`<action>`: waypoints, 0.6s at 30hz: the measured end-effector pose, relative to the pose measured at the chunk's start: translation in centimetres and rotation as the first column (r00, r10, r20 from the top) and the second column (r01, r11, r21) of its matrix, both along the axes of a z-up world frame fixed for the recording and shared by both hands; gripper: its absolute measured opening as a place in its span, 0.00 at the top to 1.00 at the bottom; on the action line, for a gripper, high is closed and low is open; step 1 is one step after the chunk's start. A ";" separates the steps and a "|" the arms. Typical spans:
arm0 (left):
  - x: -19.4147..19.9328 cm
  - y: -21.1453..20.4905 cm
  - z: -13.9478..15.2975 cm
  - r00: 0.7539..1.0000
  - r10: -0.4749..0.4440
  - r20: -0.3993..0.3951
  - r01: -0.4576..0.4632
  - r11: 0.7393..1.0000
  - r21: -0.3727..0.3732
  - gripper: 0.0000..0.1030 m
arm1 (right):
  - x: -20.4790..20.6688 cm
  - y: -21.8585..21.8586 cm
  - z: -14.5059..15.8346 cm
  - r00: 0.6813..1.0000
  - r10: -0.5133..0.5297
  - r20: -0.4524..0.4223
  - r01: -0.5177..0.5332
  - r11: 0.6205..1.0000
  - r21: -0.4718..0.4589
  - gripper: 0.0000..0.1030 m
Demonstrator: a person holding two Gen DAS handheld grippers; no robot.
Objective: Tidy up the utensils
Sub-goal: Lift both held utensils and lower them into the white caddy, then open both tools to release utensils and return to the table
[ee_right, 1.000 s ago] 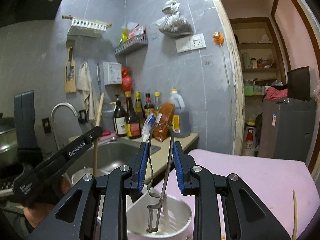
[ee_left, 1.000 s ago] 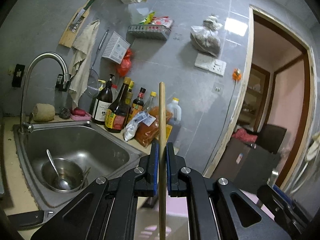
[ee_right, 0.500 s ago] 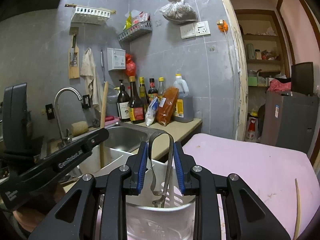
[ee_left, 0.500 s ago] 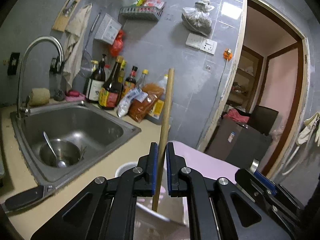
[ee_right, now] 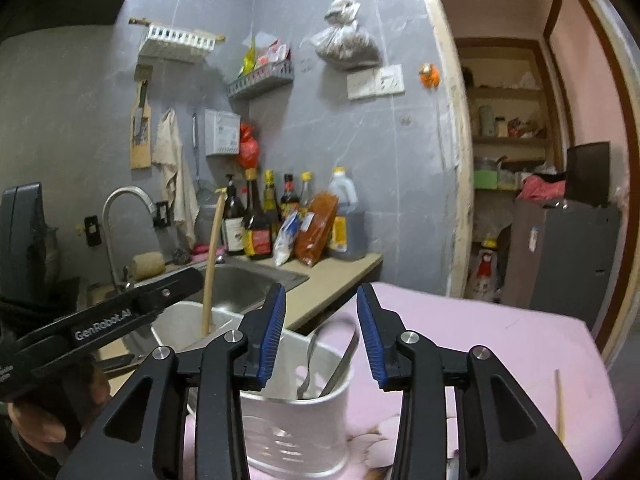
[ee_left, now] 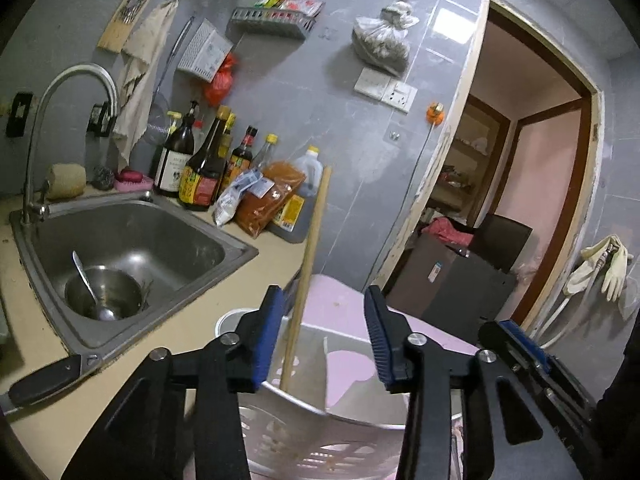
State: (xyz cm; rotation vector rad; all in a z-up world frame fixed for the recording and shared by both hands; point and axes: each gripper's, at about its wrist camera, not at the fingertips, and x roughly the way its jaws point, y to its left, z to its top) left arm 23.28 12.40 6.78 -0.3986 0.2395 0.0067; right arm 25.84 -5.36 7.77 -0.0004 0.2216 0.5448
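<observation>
A white utensil holder stands on the pink surface just below both grippers. A long wooden stick stands leaning in its left compartment, free of my open left gripper. A metal peeler rests in the right compartment, under my open right gripper. The left gripper's body shows at the left of the right wrist view.
A steel sink with a bowl and spoon lies to the left, bottles behind it. A knife handle lies on the counter edge. A thin stick lies on the pink surface at right.
Both grippers lowered over the holder and opened. The wooden stick and the peeler were let go and now stand in the holder.
</observation>
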 end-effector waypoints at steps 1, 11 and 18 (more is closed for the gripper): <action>-0.4 -0.3 0.4 1.000 -0.005 0.013 0.005 1.000 0.009 0.56 | -0.3 -0.6 0.3 1.000 -0.013 0.012 0.013 1.000 0.008 0.63; -2.6 -3.6 2.8 0.994 -0.072 0.085 0.066 0.995 0.078 0.28 | -4.3 -7.2 2.3 0.978 -0.171 0.122 0.165 0.985 0.052 0.29; -4.8 -6.5 3.7 0.979 -0.164 0.118 0.148 0.980 0.133 0.06 | -7.8 -12.4 2.9 0.949 -0.273 0.157 0.265 0.961 0.074 0.02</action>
